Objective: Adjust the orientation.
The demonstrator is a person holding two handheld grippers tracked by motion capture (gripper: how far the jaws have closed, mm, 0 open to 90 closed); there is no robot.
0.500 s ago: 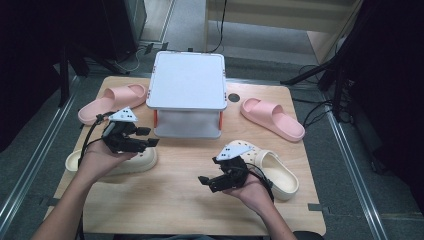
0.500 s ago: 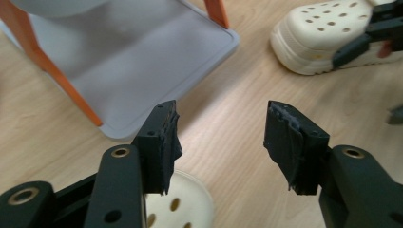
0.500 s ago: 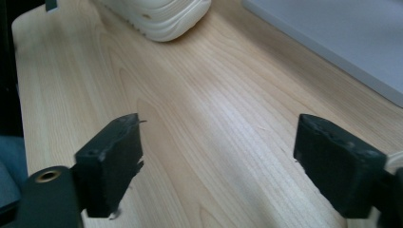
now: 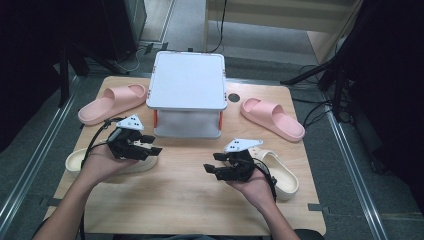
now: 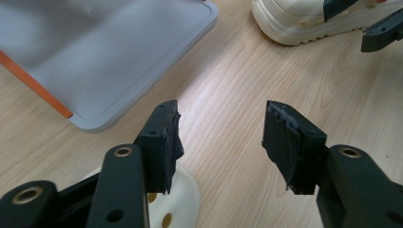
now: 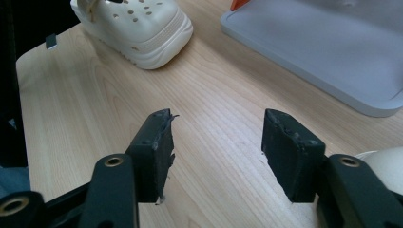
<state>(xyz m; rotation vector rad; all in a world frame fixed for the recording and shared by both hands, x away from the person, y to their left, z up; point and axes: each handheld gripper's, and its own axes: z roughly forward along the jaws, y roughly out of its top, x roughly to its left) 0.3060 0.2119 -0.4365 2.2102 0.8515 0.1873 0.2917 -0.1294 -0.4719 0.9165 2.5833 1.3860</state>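
Wooden desk (image 4: 185, 195): both tools, left (image 4: 150, 145) and right (image 4: 212, 167), released above cream clogs (image 4: 280, 172); a skewed descent risks nudging one off-edge.

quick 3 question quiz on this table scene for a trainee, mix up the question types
1. True or false: the left gripper holds a pink slipper.
2. How many pink slippers lie on the table?
3. The right gripper has its jaws: A) open and empty B) shut on a clog C) shut on the grey box lid.

Key
1. False; its jaws are open, nothing between them.
2. Two: pink slipper at left, pink slipper at right.
3. A
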